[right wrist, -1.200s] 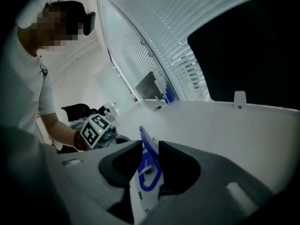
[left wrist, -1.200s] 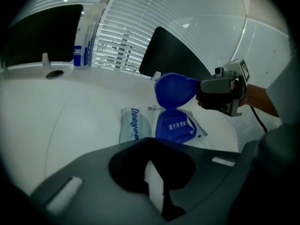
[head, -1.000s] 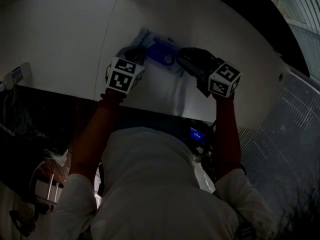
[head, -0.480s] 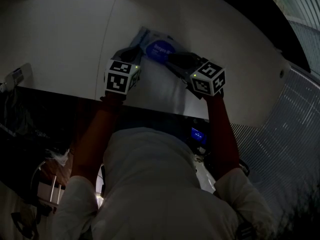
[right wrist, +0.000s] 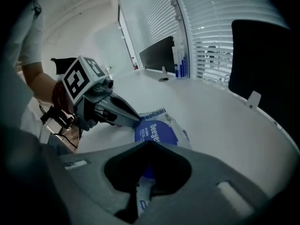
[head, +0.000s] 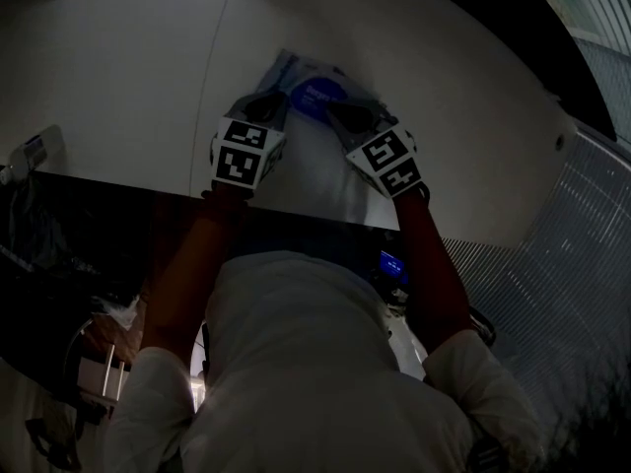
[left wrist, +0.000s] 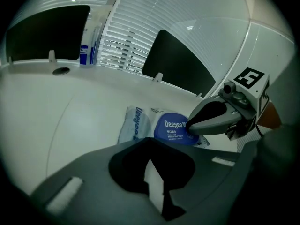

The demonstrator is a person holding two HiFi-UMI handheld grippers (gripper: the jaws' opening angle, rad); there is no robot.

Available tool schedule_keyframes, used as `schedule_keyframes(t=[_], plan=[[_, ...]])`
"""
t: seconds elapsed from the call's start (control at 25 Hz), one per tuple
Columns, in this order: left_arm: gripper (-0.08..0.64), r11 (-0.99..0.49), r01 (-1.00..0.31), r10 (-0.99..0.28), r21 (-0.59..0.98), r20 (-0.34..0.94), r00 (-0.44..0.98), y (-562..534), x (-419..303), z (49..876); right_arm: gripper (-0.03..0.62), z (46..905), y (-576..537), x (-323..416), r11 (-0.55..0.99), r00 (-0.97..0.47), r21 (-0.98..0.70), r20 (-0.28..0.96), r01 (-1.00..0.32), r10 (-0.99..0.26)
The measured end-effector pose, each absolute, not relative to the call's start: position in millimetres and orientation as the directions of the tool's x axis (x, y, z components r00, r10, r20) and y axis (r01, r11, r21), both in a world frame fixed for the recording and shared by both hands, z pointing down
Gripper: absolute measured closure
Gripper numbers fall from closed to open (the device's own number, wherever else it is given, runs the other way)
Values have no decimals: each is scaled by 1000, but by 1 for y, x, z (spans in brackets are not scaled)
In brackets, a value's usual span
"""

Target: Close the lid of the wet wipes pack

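Both fingers clenched empty on pack, left gripper, right gripper — just closed — touching lid, hidden overhead.

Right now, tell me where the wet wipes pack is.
In the head view the wet wipes pack lies on the white table, upper centre, between the left claw and right claw, whose tips touch it.

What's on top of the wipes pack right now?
Its round blue lid, lying flat, with the right tool, jaws just closed, tip on its edge. The opening beneath is hidden.
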State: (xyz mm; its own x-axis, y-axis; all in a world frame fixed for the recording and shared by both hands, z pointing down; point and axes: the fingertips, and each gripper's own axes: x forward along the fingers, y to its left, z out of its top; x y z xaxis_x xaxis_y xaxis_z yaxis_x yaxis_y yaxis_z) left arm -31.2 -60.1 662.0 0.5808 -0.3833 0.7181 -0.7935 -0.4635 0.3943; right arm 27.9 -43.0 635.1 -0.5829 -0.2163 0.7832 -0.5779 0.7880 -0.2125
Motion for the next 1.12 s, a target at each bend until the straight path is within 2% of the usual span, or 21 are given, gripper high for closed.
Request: schedule_keyframes(t=[0.8,1.12], plan=[[558,-502,-770,-377,393,702,604,-66,-26,650,589,649,-44,29,819,-522,-104,813,-565,-257],[558,-546,-738,-394,396,657,643,-56,-17,598,589,560,-46,39,758,-607,-123,686,-640,-402]])
